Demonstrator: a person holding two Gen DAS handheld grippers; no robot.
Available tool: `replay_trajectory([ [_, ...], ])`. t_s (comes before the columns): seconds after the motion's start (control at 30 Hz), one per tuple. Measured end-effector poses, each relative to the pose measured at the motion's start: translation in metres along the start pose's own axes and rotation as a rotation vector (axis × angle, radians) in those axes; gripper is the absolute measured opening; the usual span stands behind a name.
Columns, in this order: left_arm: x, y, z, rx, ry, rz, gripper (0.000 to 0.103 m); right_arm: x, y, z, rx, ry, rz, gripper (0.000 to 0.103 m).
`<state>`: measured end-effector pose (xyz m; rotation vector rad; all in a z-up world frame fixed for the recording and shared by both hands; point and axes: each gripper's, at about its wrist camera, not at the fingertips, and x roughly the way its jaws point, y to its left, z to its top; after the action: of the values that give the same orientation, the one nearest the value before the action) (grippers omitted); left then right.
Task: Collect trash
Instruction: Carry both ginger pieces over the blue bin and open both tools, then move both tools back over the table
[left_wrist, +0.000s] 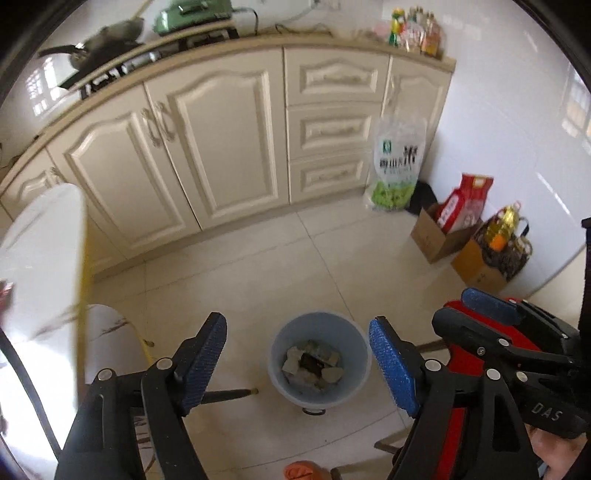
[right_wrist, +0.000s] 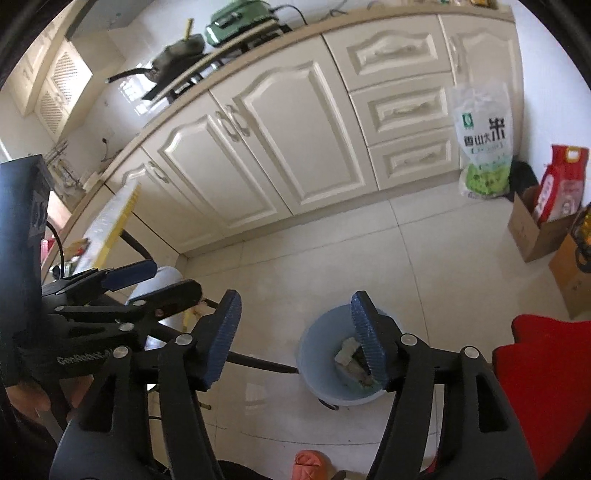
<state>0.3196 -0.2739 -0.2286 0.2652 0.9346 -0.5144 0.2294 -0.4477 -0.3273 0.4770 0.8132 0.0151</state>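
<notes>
Both the left gripper (left_wrist: 297, 363) and the right gripper (right_wrist: 295, 338) are spread wide and empty over the blue trash bin (left_wrist: 280, 354) at bottom middle; lift straight up, don't bump it.

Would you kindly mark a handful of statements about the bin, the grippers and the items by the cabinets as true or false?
1. The blue bin holds crumpled trash. True.
2. The left gripper grips a wrapper. False: its jaws are open with nothing between them.
3. The right gripper is open. True.
4. The green-and-white bag lies flat on the floor. False: it stands against the cabinets.
5. The bin is tipped over. False: it stands upright.
</notes>
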Motion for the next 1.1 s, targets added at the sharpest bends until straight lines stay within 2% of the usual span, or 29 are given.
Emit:
replay_trajectory([
  [0.17, -0.069, 0.021, -0.023, -0.050, -0.097, 0.018, 0.079, -0.034, 0.038, 0.004, -0.057, -0.061, 0.020, 0.062],
  [0.43, -0.180, 0.069, -0.092, -0.111, -0.255, 0.091, 0.086, -0.075, 0.135, 0.006, -0.201, -0.140, 0.066, 0.071],
  [0.53, -0.215, 0.091, -0.125, -0.138, -0.285, 0.132, 0.089, -0.079, 0.175, 0.004, -0.259, -0.149, 0.091, 0.071],
  [0.67, -0.260, 0.127, -0.173, -0.184, -0.321, 0.237, 0.091, -0.077, 0.237, -0.003, -0.338, -0.146, 0.137, 0.076],
  [0.73, -0.277, 0.146, -0.195, -0.215, -0.327, 0.266, 0.092, -0.071, 0.270, -0.007, -0.380, -0.138, 0.158, 0.080],
  [0.83, -0.293, 0.165, -0.222, -0.253, -0.324, 0.316, 0.093, -0.057, 0.313, -0.013, -0.431, -0.116, 0.193, 0.081],
  [0.93, -0.295, 0.189, -0.249, -0.312, -0.281, 0.390, 0.093, -0.037, 0.350, -0.017, -0.480, -0.084, 0.222, 0.081],
  [1.1, -0.281, 0.212, -0.269, -0.378, -0.211, 0.393, 0.093, 0.006, 0.393, -0.021, -0.549, -0.016, 0.234, 0.081],
])
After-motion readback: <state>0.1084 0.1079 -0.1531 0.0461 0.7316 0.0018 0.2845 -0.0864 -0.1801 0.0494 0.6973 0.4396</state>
